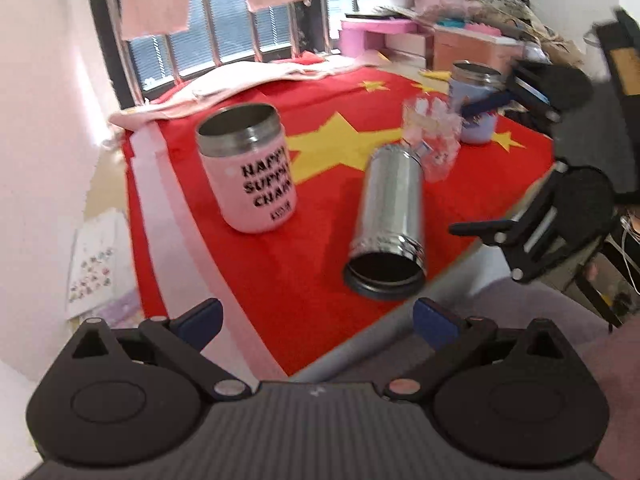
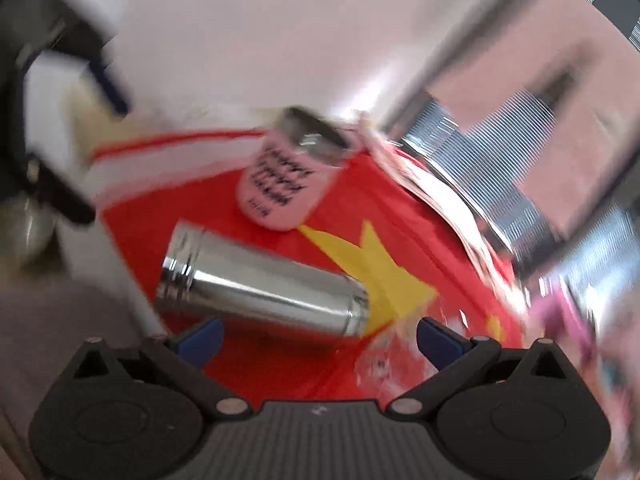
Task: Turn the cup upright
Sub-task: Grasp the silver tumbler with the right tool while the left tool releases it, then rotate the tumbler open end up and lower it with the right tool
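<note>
A tall steel cup [image 1: 389, 216] lies on its side on the red flag cloth [image 1: 304, 264], its open black-rimmed mouth toward the near table edge. It also shows in the blurred right wrist view [image 2: 264, 280], lying just ahead of my right gripper. My left gripper [image 1: 316, 318] is open and empty, near the table's front edge, short of the cup's mouth. My right gripper [image 2: 318, 338] is open and empty, above the cup's body; it also shows at the right of the left wrist view [image 1: 488, 164].
A pink cup with black lettering [image 1: 248, 168] stands upright left of the steel cup. A clear glass [image 1: 434, 136] and a lilac cup [image 1: 476, 102] stand behind it. Boxes and clutter [image 1: 440, 28] fill the back right. The table edge [image 1: 400, 328] runs just ahead.
</note>
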Available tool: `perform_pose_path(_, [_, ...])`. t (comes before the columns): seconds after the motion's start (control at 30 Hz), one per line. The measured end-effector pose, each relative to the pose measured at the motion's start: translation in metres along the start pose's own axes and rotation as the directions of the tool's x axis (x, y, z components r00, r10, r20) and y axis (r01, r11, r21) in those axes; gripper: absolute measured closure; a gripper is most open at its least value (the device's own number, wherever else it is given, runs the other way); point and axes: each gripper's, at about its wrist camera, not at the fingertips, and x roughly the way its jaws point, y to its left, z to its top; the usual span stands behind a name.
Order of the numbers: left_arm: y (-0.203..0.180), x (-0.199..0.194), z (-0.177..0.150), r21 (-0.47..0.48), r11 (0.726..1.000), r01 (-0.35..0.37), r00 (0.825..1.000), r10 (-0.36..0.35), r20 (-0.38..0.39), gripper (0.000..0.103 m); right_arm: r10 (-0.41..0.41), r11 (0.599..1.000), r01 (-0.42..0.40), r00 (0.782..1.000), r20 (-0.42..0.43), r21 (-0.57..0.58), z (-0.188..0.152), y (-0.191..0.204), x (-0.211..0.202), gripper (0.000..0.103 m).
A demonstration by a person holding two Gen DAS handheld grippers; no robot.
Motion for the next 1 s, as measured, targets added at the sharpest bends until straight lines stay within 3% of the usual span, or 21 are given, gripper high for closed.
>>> perform_pose_path(0.07, [-0.003, 0.002, 0.000, 0.008, 1.000, 0.016, 1.000, -0.016, -0.008, 0.000, 0.044, 0.986, -0.045, 0.999, -0.013, -0.158, 0.005, 0.003, 0.009, 0.000])
perform_pose_path(0.17, [-0.008, 0.004, -0.002, 0.019, 0.999, 0.030, 0.999, -0.030, -0.022, 0.000, 0.105, 0.928, -0.117, 0.993, -0.053, -0.354, 0.014, 0.009, 0.024, 0.000])
perform_pose_path(0.27, [-0.013, 0.005, -0.004, 0.022, 0.999, 0.034, 0.999, -0.033, -0.037, 0.000, 0.157, 0.837, -0.175, 0.984, -0.078, -0.519, 0.022, 0.019, 0.037, 0.000])
perform_pose_path(0.47, [-0.013, 0.007, -0.006, 0.002, 0.999, 0.040, 0.998, -0.040, -0.053, 0.000, 0.237, 0.656, -0.287, 0.956, -0.171, -0.698, 0.036, 0.037, 0.064, 0.005])
perform_pose_path(0.53, [-0.012, 0.006, -0.006, -0.004, 0.999, 0.037, 0.998, -0.037, -0.051, 0.000, 0.292, 0.630, -0.370, 0.927, -0.233, -0.683, 0.048, 0.034, 0.069, 0.031])
perform_pose_path(0.57, [-0.012, 0.004, -0.006, -0.006, 0.999, 0.036, 0.998, -0.037, -0.050, 0.000, 0.318, 0.623, -0.411, 0.910, -0.265, -0.665, 0.053, 0.031, 0.072, 0.034])
perform_pose_path(0.63, [-0.011, 0.002, -0.007, -0.014, 0.999, 0.034, 0.998, -0.035, -0.045, 0.000, 0.341, 0.642, -0.451, 0.892, -0.296, -0.620, 0.063, 0.027, 0.076, 0.035])
perform_pose_path(0.77, [-0.008, -0.004, -0.010, -0.033, 0.999, 0.038, 0.999, -0.039, -0.031, 0.000, 0.327, 0.808, -0.399, 0.916, -0.233, -0.434, 0.080, 0.009, 0.072, 0.037])
perform_pose_path(0.83, [-0.006, -0.005, -0.010, -0.037, 0.999, 0.039, 0.999, -0.040, -0.026, 0.000, 0.348, 0.872, -0.403, 0.910, -0.226, -0.279, 0.087, -0.005, 0.064, 0.037])
perform_pose_path(0.93, [-0.003, -0.007, -0.011, -0.045, 0.998, 0.046, 0.999, -0.047, -0.010, 0.000, 0.380, 0.916, -0.398, 0.900, -0.212, -0.050, 0.089, -0.027, 0.053, 0.039])
perform_pose_path(1.0, [-0.002, -0.008, -0.011, -0.052, 0.997, 0.050, 0.999, -0.049, 0.005, 0.000, 0.385, 0.923, -0.375, 0.904, -0.184, 0.089, 0.081, -0.041, 0.042, 0.039])
